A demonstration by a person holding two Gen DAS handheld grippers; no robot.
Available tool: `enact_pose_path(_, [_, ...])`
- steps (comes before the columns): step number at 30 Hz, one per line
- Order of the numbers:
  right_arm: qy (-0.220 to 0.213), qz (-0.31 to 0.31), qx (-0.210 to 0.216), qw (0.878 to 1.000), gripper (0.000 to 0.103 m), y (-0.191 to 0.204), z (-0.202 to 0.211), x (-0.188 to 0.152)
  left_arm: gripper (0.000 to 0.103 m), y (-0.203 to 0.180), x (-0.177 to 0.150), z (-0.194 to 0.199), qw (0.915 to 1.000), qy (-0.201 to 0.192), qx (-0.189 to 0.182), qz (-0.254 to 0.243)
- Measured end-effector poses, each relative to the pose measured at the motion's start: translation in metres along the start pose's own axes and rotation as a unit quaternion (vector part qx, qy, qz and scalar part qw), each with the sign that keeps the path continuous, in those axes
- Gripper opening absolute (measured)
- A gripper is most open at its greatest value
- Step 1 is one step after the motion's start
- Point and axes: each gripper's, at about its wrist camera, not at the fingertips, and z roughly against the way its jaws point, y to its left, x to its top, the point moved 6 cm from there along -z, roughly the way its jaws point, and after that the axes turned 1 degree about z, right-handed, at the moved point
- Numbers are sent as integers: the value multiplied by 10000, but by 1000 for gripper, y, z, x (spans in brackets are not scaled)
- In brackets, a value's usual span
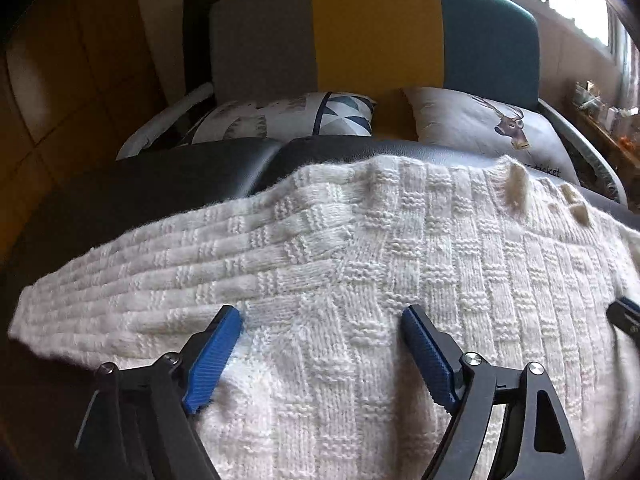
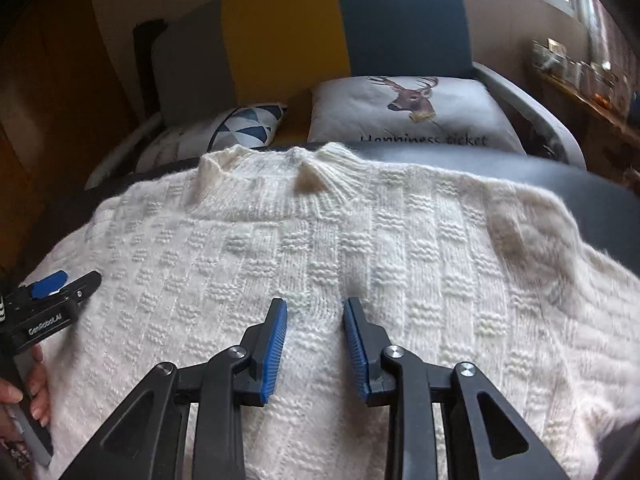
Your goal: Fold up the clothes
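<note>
A white knit sweater (image 1: 360, 280) is spread flat over a dark leather seat (image 1: 168, 176), collar toward the far edge and body running down to the near edge, where it's cut off in both views. The left wrist view mostly gets the sleeve (image 1: 160, 272), lying across toward the seat's left edge with its cuff end near the left frame edge. The right wrist view shows the ribbed collar (image 2: 308, 168) properly, sitting right at the far edge, plus the other shoulder over toward the right edge. The left gripper (image 1: 322, 318) hangs over the armpit area with its blue pads (image 1: 214, 356) wide apart and nothing between them. The right gripper (image 2: 315, 312) is over the chest, fingers apart by a narrower gap, also holding nothing; can't tell if the tips actually touch the knit. The right view also catches the left gripper from the side at the frame's left edge, with the left hand (image 2: 36, 392) wrapped round its handle, mostly cropped. The left view only gets a sliver of the right gripper at its right edge. Behind the seat there's a deer cushion (image 2: 412, 112) and a triangle cushion (image 2: 248, 126) against a grey, yellow and teal backrest (image 1: 376, 28). The print on the deer cushion is half hidden by the seat edge. The shelf stuff at far right is too blurry to read.
</note>
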Motion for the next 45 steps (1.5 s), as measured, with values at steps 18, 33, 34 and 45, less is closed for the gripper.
enact_pose_path(18, [456, -190, 1403, 9889, 29, 71, -62, 116, 93, -31, 43, -55, 9992, -214, -237, 224])
enact_pose_path(33, [1159, -181, 1496, 9818, 6, 74, -107, 135, 95, -31, 42, -57, 9986, -342, -299, 288])
enact_pose_path(34, [1093, -227, 1462, 9829, 6, 71, -108, 135, 95, -30, 42, -57, 9985, -345, -301, 289])
enact_pose_path(45, [12, -587, 1163, 9915, 25, 45, -85, 135, 97, -31, 42, -57, 9984, -376, -302, 279])
